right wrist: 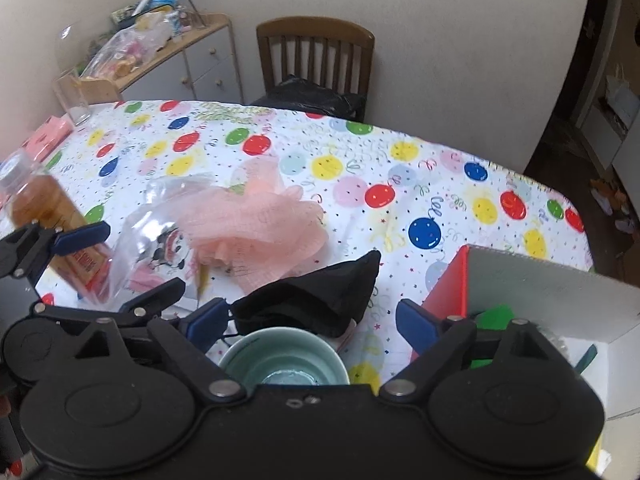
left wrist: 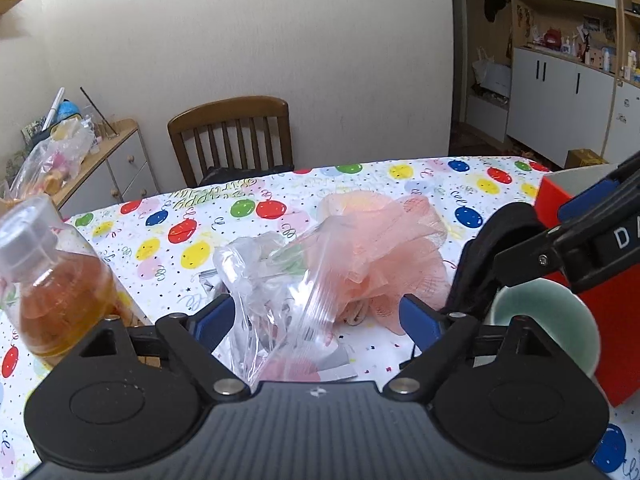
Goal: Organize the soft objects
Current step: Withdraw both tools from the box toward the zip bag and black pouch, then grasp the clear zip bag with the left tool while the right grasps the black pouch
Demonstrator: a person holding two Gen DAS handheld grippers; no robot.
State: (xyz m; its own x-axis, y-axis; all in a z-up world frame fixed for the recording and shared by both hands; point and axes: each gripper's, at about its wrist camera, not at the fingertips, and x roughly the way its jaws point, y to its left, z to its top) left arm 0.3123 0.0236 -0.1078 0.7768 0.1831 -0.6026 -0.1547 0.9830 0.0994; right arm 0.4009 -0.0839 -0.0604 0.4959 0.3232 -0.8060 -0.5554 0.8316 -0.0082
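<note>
A peach-pink mesh bath pouf [left wrist: 384, 248] lies in a loose heap near the middle of the round table covered by a white cloth printed with coloured balloons [right wrist: 400, 168]. Touching its left side is a crumpled clear plastic zip bag [left wrist: 276, 280] with printed items inside; the bag rises between the spread blue-padded fingers of the left gripper [left wrist: 316, 318], and whether either pad presses it cannot be told. On the pouf's right lies a soft black fabric piece [right wrist: 320, 296], folded to a point, resting just behind a pale green ceramic cup [right wrist: 284, 360].

The right gripper [right wrist: 312, 322] hangs above the cup and the black fabric with its fingers wide apart, holding nothing.

At the right edge stands a red box with a white inside [right wrist: 532, 292], open on top, with green items showing in it. On the left stands a clear plastic bottle of amber liquid with a grey cap [left wrist: 48, 280], and farther off an empty drinking glass [right wrist: 72, 96] near the table's far left edge. A brown wooden chair [left wrist: 232, 136] sits behind the table against the pale wall.
</note>
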